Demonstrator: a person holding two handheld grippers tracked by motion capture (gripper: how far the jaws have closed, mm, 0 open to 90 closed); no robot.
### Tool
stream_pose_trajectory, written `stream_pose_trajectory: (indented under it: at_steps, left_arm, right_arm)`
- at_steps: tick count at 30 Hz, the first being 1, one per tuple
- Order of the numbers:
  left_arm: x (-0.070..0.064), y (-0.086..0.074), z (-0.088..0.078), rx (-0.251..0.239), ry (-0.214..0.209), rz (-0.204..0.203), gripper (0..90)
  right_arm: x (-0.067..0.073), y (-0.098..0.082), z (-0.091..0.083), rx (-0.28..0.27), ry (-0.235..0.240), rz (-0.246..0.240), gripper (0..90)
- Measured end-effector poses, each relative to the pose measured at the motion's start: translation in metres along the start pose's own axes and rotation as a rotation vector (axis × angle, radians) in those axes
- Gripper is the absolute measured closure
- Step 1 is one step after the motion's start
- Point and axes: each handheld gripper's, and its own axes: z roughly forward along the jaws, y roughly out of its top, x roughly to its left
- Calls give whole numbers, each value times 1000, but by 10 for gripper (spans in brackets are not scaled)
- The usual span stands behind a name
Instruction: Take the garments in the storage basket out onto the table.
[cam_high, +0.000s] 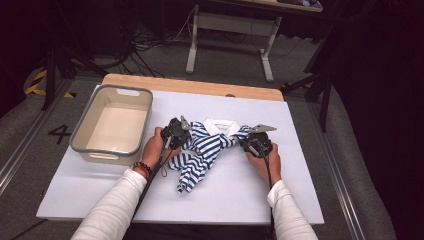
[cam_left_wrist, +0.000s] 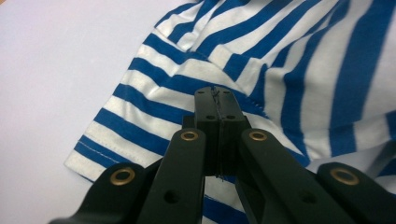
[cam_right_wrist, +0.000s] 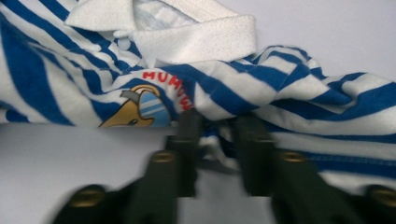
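At the bottom of the high view two forearms in white ribbed sleeves came up into the frame, the left wrist ringed by a beaded bracelet (cam_high: 141, 167). Each hand held a black, angular gripper with a cable trailing back along the arm.

The left gripper (cam_high: 175, 134), at centre left, was closed: in the left gripper view its two flat black jaws met tip to tip, pinching a fold of the shirt's short sleeve close to the stitched hem. The right gripper (cam_high: 256, 142), at centre right, sat at the shirt's other side. In the blurred right gripper view its jaws stood a little apart with bunched striped cloth between them; I cannot tell whether the pads pressed on it.

The striped shirt (cam_high: 204, 150) lay crumpled at the middle of the frame between the two grippers, on the smooth white sheet (cam_high: 240, 195) that covered the table. It was a soft knit in blue and white bands, with a white ribbed collar (cam_right_wrist: 196, 35) toward the far side and a printed cartoon patch with red letters below it.

To the upper left of the shirt, well apart from it, stood a rectangular plastic tub (cam_high: 113, 126), cream inside with a grey rolled rim and rounded corners. Beyond the sheet a strip of pale wooden tabletop (cam_high: 195, 86) ran across, and farther off lay grey floor with cables and a metal desk frame (cam_high: 230, 30).
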Motion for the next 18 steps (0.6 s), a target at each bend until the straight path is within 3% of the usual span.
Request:
stream_pose_trajectory:
  at_steps: [8, 14, 18]
  left_arm:
    - [10, -4, 0, -7, 28, -42, 900]
    - [11, -5, 1, -7, 52, -55, 900]
    - [11, -4, 1, -3, 69, -59, 900]
  right_arm:
    - [-7, -9, -18, -4, -28, -31, 852]
    - [-23, -27, -48, -40, -34, -7, 853]
    - [-27, -32, -63, -54, -36, 2, 852]
